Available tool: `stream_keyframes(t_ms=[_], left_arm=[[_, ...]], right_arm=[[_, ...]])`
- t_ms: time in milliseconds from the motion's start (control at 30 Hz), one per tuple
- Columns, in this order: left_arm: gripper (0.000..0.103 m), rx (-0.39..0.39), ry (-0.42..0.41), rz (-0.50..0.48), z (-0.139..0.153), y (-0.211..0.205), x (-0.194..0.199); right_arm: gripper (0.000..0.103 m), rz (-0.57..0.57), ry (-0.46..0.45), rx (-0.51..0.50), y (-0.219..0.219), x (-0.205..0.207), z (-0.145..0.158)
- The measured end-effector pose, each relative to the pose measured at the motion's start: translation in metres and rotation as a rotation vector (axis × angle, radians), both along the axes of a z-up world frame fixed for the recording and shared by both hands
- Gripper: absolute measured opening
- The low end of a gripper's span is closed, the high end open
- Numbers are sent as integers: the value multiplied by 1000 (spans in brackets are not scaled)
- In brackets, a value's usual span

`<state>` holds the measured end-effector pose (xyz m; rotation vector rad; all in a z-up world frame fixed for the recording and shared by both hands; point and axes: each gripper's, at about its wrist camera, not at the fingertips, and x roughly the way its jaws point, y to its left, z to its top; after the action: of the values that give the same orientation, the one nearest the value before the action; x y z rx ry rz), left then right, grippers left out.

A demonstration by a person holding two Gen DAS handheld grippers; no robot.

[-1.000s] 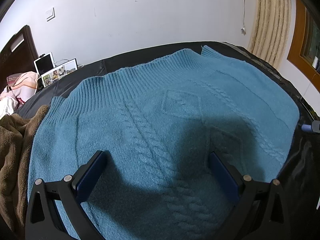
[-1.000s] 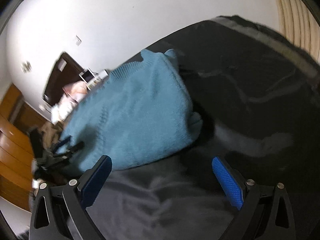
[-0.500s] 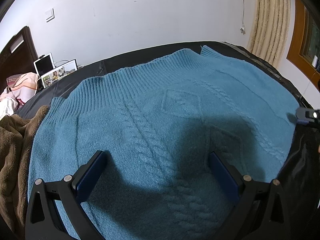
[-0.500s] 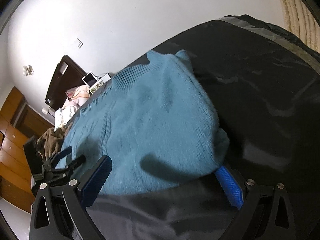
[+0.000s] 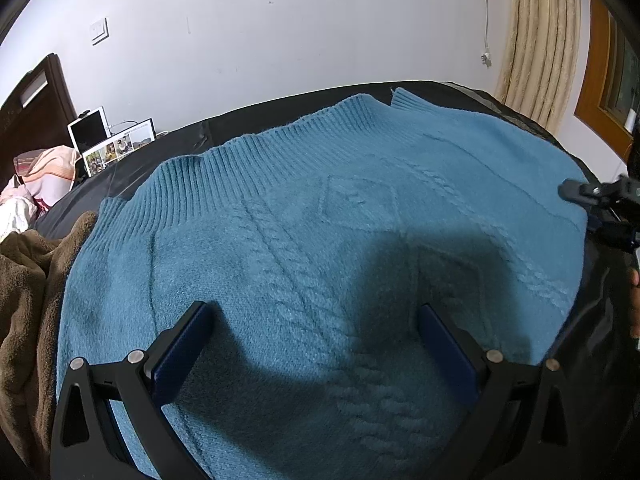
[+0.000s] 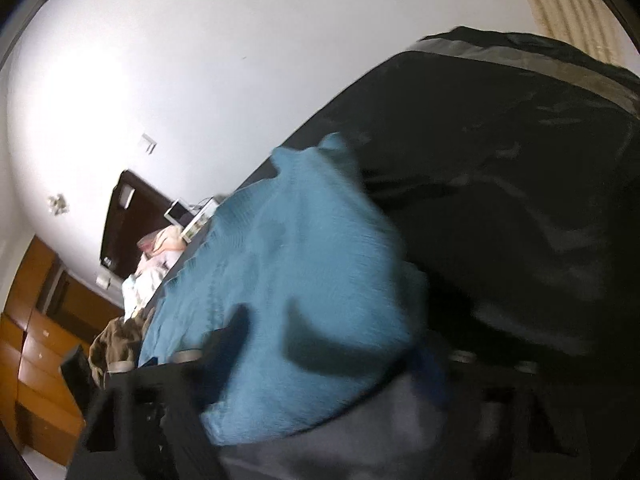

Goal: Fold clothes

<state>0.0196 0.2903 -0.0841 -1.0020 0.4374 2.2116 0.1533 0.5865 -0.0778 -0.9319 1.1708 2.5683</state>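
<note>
Teal sweater [image 5: 320,240] covers black bedspread [image 6: 500,180] below white wall [image 5: 280,20]; both tongs spread apart.

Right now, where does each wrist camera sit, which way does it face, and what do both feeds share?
Left wrist: sits low over the sweater, facing along it toward the wall; shows the left gripper with its fingers spread wide, plus the right gripper at the sweater's right edge.
Right wrist: sits at the sweater's right edge, tilted and blurred, facing across the sweater and the black cover; its own fingers straddle the sweater's edge.
Shared: the sweater, the black cover, the headboard.
</note>
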Motion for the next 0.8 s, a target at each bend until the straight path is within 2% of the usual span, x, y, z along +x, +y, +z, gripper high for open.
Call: stream_keyframes(t_ms=[33, 133, 267, 367, 433, 533, 633, 700, 733, 800], left_arm=[[102, -1, 0, 0, 0, 1, 1], [102, -3, -4, 1, 0, 1, 1], [102, 3, -53, 10, 6, 1, -3], [102, 52, -121, 23, 14, 0, -10], [102, 105, -176, 28, 21, 0, -16], [102, 166, -225, 23, 29, 3, -23], [102, 161, -213, 18, 33, 15, -23], [102, 156, -214, 3, 32, 23, -21], [102, 153, -213, -5, 32, 27, -21], [102, 149, -205, -16, 32, 32, -22]], right_arm=[[49, -8, 1, -7, 3, 2, -2], [46, -14, 11, -9, 6, 5, -3], [39, 0, 16, 95, -4, 4, 10], [39, 15, 23, 166, -12, 5, 20], [39, 6, 24, 150, -10, 8, 21], [42, 3, 10, 127, -6, 10, 19], [44, -8, 1, 106, -2, 11, 16], [52, -19, -4, 93, 0, 13, 15], [61, -25, -6, 87, 1, 14, 14], [65, -37, -11, 73, 4, 16, 12]])
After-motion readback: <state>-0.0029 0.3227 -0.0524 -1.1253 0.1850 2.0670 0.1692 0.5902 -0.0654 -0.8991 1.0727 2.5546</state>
